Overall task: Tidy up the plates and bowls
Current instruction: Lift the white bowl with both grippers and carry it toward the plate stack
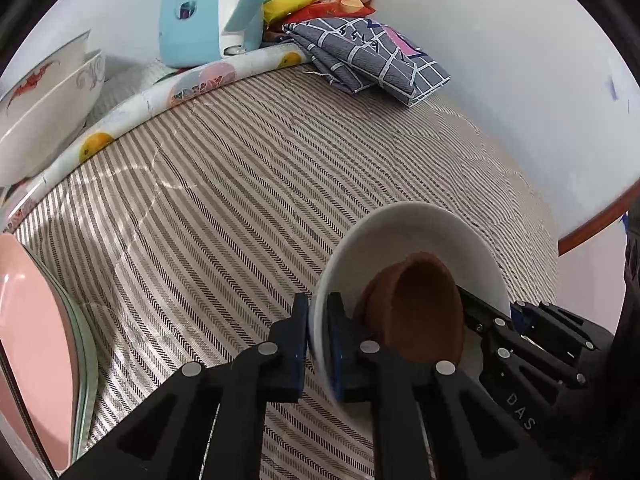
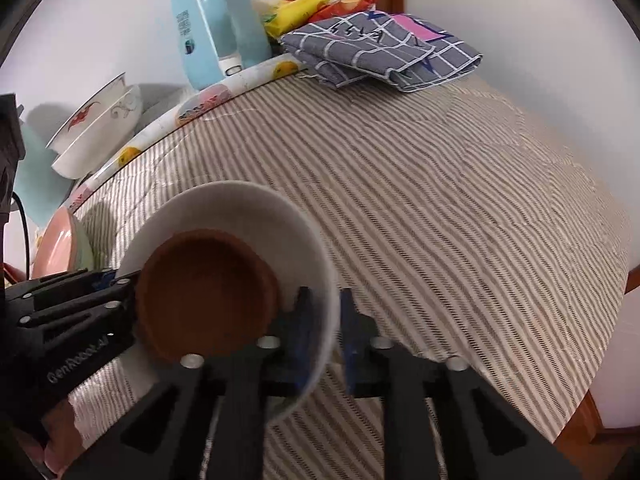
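White bowl (image 1: 404, 236): held above the striped surface (image 1: 248, 184), tilted, a brown bowl (image 1: 420, 300) inside.
Left gripper (image 1: 318, 344): jaws clamped on the white bowl's rim.
Right gripper (image 2: 326, 340): jaws straddled the opposite rim, closed on it.
Far-left edge: stacked patterned bowls (image 2: 100, 128), pink plate (image 1: 32, 336).

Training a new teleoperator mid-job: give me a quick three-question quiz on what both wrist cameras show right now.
1. True or false: both grippers grip the white bowl's rim.
2. What sits inside it? A) brown bowl B) pink plate C) kettle
3. Fill in: the blue kettle stands at the table's ____ edge.

Key: 1 true: left gripper, right gripper. 2 A: brown bowl. 3 far.
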Motion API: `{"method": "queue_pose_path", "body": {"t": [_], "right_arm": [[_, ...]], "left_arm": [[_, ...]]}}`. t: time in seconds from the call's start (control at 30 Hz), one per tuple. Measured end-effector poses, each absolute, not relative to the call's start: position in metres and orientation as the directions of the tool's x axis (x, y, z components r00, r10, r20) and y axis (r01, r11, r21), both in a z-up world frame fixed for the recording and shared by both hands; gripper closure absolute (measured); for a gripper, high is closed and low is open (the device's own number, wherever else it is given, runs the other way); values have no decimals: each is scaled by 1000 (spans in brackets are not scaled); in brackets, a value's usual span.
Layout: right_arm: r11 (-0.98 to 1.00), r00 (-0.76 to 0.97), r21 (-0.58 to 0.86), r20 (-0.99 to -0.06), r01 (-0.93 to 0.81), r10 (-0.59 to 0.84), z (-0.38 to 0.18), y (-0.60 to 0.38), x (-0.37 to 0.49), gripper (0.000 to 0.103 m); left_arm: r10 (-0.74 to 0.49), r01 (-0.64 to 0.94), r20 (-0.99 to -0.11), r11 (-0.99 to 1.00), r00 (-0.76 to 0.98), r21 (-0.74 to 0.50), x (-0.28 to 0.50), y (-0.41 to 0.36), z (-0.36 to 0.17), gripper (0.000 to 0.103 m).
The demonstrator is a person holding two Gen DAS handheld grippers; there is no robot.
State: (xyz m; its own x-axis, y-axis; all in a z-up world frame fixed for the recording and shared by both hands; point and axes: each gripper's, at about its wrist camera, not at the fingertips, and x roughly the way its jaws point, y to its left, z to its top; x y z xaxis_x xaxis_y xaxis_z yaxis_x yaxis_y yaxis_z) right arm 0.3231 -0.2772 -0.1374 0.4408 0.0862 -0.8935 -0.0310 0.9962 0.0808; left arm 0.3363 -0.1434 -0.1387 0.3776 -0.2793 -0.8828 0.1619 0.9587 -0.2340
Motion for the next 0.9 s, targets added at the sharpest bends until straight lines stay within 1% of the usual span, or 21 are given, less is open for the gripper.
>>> {"method": "queue_pose_path", "body": {"t": [0.43,0.9], "right_arm": [[996,445,82,-891,-32,87,-134,-274,314,93],[995,453,90,-885,-51,104,-127,-254,293,93]], "left_arm": [[-264,169,-890,962,372,-214,326,-144,-135,94],[-246,153,-889,967,386,-201,304,-121,-124,93]]}}
